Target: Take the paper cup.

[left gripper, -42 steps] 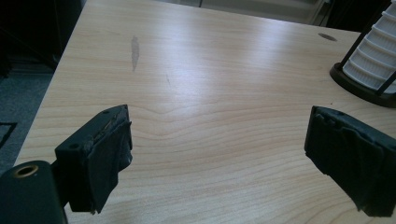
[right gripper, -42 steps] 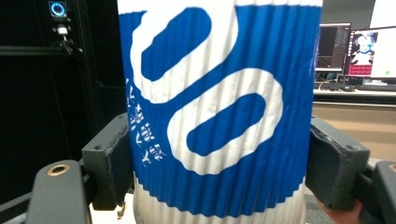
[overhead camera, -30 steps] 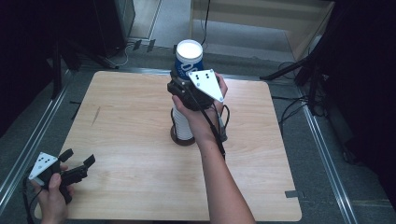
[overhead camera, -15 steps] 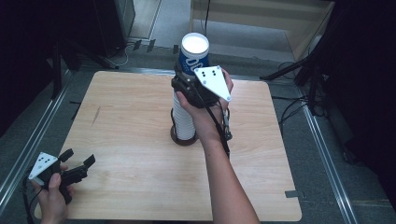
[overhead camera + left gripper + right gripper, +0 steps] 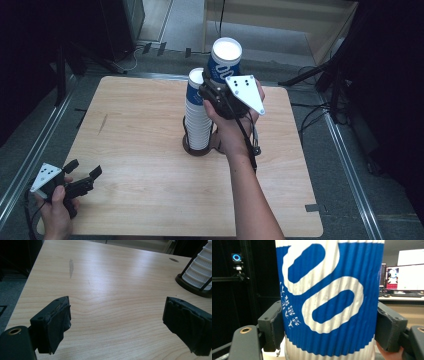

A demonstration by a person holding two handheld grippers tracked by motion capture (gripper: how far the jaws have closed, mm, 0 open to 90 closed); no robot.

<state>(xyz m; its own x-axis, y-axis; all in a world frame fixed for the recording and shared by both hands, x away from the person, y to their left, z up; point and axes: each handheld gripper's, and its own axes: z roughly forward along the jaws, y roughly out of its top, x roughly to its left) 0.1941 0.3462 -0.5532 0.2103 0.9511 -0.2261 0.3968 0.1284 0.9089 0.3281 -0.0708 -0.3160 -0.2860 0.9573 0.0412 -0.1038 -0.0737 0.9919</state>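
Since a second ago the right gripper [image 5: 218,84] is lifting the blue cup [image 5: 224,61] clear of the stack [image 5: 197,115], jaws clamped on its sides, apparently mid-removal and needing a free spot on the surface [image 5: 140,150], while the left gripper [image 5: 82,176] is resting wide.

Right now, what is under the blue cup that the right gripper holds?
The blue cup is lifted in the right gripper. Below and beside it stands the stack of cups in a dark holder on the table. The hand covers the cup's bottom, so any gap is hidden.
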